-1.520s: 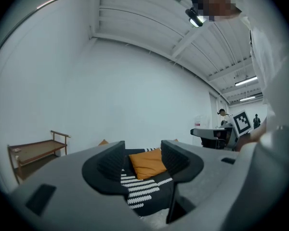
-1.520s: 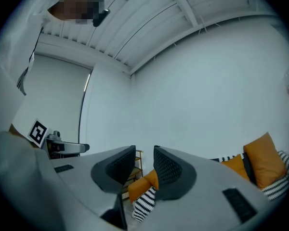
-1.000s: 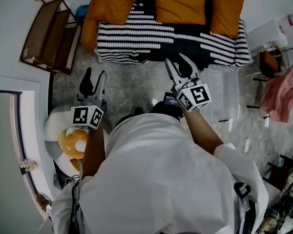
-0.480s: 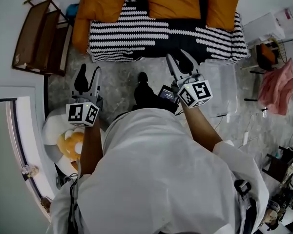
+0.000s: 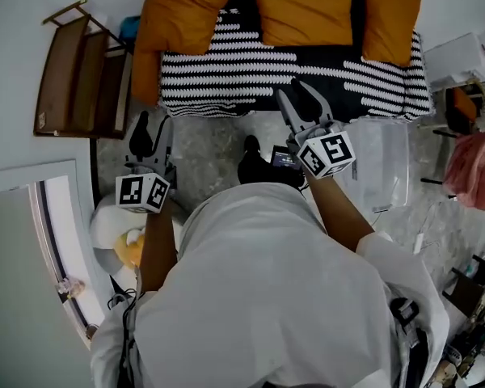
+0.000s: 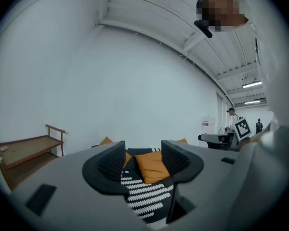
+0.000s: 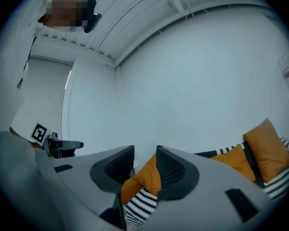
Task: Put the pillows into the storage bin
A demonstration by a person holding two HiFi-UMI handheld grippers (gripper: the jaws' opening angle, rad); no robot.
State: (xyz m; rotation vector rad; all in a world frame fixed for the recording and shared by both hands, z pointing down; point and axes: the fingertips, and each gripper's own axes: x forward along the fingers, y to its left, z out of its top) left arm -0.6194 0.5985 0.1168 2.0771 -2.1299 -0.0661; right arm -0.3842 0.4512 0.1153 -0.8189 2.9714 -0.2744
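Grey speckled floor, white walls, sofa [image 5: 226, 75] with a black-and-white striped cover along the far side. Three orange pillows lean on its back: left pillow [image 5: 182, 10], middle pillow [image 5: 301, 12], right pillow [image 5: 390, 18]. None is in the storage bin [image 5: 380, 164]. That's the clear tub on the floor at the right, just in front of the sofa's right end, and it looks empty. Wooden bench [image 5: 77, 71] sits far left, out of the way.

left gripper [image 5: 154, 132]: jaws apart, nothing between them. Its view only frames the middle pillow far off through the gap.
right gripper [image 5: 297, 103]: jaws apart with a narrower gap, also empty. The left pillow shows beyond them, no contact.
Both are held level on the near side of the sofa, short of the pillows.

Step, my read: approach, before the first pick. Nothing binned.

Next move needs:
- Close in on the sofa and pick one pillow; the right pillow is nearest the bin.
- Bite a corner or seam, not the fat middle.
- It's soft and bulky and will likely sag, so a two-gripper hold looks safer.
- Carry it right and lower it into the bin.
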